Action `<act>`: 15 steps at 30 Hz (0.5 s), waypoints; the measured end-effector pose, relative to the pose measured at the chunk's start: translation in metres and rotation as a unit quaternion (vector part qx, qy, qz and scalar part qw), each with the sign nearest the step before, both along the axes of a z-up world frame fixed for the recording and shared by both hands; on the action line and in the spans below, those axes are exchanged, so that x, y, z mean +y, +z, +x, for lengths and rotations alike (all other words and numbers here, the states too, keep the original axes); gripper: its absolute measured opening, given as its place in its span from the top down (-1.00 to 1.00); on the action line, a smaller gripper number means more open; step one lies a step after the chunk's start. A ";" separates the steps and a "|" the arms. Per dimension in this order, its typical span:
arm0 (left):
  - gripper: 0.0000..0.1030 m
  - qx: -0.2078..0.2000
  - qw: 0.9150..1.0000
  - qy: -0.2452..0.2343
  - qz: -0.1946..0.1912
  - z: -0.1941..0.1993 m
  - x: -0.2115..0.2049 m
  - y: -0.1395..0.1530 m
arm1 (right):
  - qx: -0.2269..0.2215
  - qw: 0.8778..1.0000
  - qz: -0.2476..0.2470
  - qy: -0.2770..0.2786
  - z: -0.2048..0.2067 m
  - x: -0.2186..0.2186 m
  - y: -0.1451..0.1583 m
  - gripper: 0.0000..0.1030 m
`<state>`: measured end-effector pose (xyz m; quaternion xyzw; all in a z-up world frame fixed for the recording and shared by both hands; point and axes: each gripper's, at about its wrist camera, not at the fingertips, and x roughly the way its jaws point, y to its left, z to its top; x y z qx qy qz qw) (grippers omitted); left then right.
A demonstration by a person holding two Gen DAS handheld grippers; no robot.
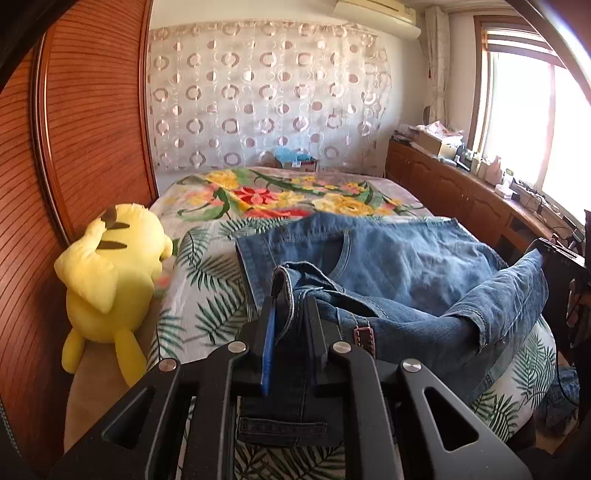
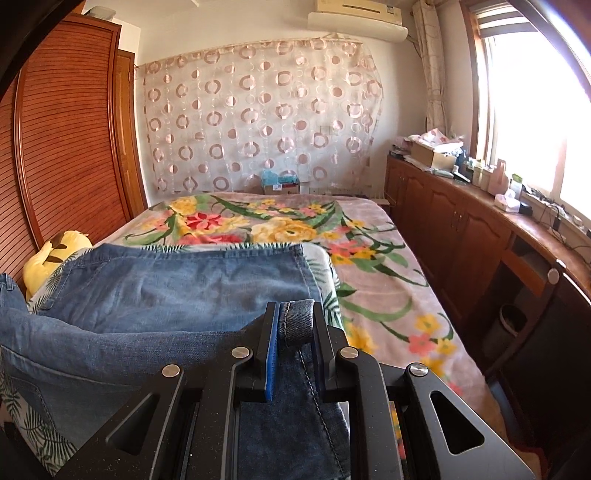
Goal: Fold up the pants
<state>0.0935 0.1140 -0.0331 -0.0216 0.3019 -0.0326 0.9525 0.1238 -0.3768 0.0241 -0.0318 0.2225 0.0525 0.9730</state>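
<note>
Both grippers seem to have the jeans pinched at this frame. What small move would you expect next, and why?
Probably carry both ends forward together. The left gripper and right gripper each clamp lifted denim, while the rest of the jeans lies flat ahead on the leaf-print sheet, ready to be covered.

Home bedroom. A bed (image 2: 388,295) with a floral blanket fills the centre; a louvred wooden wardrobe (image 2: 70,147) stands at 9 o'clock, a patterned curtain (image 2: 258,122) and air conditioner (image 2: 358,16) at 12, cluttered low cabinets (image 2: 461,221) under a bright window (image 2: 535,110) at 3.
</note>
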 end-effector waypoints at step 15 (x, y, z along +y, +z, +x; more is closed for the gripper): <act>0.71 -0.027 1.000 0.001 0.008 0.077 0.007 0.028 | -0.044 0.999 -0.020 -0.001 0.053 0.016 0.018 0.69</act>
